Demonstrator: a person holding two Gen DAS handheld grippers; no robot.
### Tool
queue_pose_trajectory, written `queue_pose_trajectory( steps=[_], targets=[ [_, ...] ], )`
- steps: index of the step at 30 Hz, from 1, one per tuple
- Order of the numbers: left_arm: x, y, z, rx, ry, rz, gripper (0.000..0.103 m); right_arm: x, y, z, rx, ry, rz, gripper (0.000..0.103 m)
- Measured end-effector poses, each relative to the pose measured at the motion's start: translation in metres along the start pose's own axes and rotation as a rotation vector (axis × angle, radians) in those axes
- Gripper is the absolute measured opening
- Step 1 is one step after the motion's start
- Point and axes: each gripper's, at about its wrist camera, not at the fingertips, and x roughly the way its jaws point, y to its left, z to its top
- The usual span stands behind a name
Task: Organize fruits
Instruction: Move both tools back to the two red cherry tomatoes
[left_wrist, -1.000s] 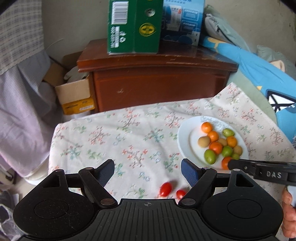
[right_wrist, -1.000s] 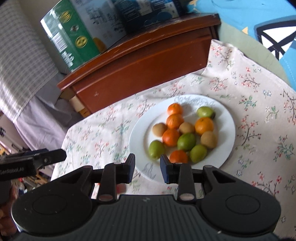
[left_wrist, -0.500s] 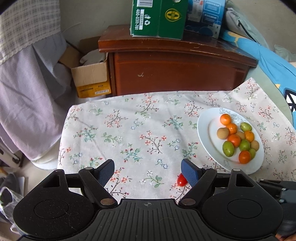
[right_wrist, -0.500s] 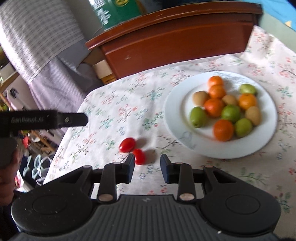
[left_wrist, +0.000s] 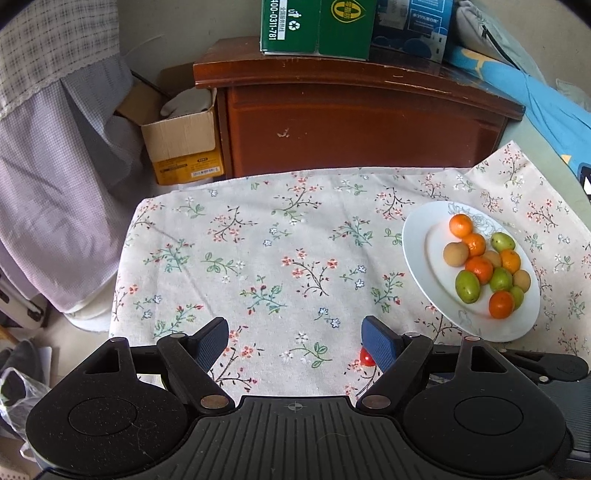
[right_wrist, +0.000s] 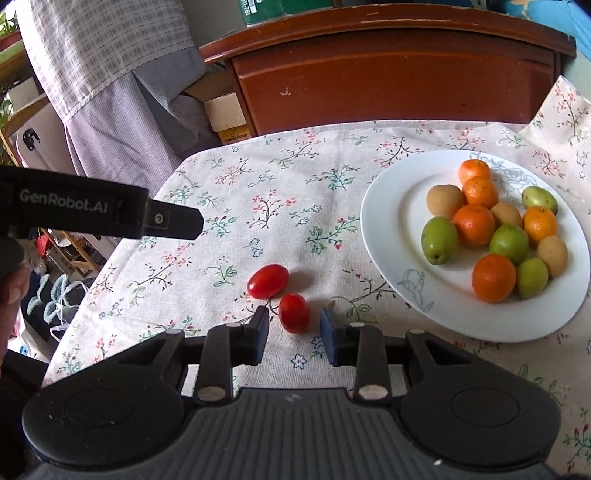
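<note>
Two red cherry tomatoes lie on the flowered cloth (right_wrist: 258, 192). The smaller tomato (right_wrist: 294, 312) sits between the fingers of my right gripper (right_wrist: 294, 322). Those jaws are closing, with a gap still showing on each side of it. The larger tomato (right_wrist: 267, 281) rests just beyond, to the left. A white plate (right_wrist: 391, 236) on the right holds several oranges, green fruits and brownish fruits. My left gripper (left_wrist: 293, 332) stands wide open over bare cloth, with nothing between its fingers. One tomato (left_wrist: 366, 357) peeks out beside its right finger. The plate (left_wrist: 417, 236) lies to its right.
A dark wooden cabinet (left_wrist: 362, 122) stands behind the table, with a green carton (left_wrist: 317, 26) on top. A cardboard box (left_wrist: 184, 147) sits on the floor at the left, next to hanging checked fabric (left_wrist: 55, 129). Blue bedding (left_wrist: 546, 103) lies at the right.
My right gripper has swung left from over the plate and come down at the two tomatoes. In the left view the tomatoes have slipped behind the right finger, and the plate sits farther right.
</note>
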Motion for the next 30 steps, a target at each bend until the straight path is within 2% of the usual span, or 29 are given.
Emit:
queue_pose_trajectory(
  steps=[6,13,19,24,28,30],
  targets=[
    [0.005,-0.003,-0.003,0.019,0.01,0.001,0.08,0.005,0.007,-0.001,-0.054,-0.008,-0.023,0.019],
    [0.014,-0.015,-0.009,0.09,0.02,-0.016,0.079,-0.011,-0.005,0.001,-0.011,0.015,-0.076,0.018],
    [0.026,-0.03,-0.015,0.152,0.024,-0.085,0.077,-0.04,-0.022,0.011,0.055,-0.018,-0.093,0.018],
    [0.036,-0.038,-0.02,0.182,0.039,-0.131,0.058,-0.06,-0.032,0.021,0.094,-0.035,-0.069,0.018],
    [0.043,-0.043,-0.022,0.189,0.043,-0.155,0.05,-0.067,-0.045,0.022,0.142,-0.015,-0.044,0.018],
    [0.046,-0.045,-0.023,0.201,0.041,-0.162,0.04,-0.069,-0.051,0.023,0.163,-0.01,-0.038,0.018]
  ],
)
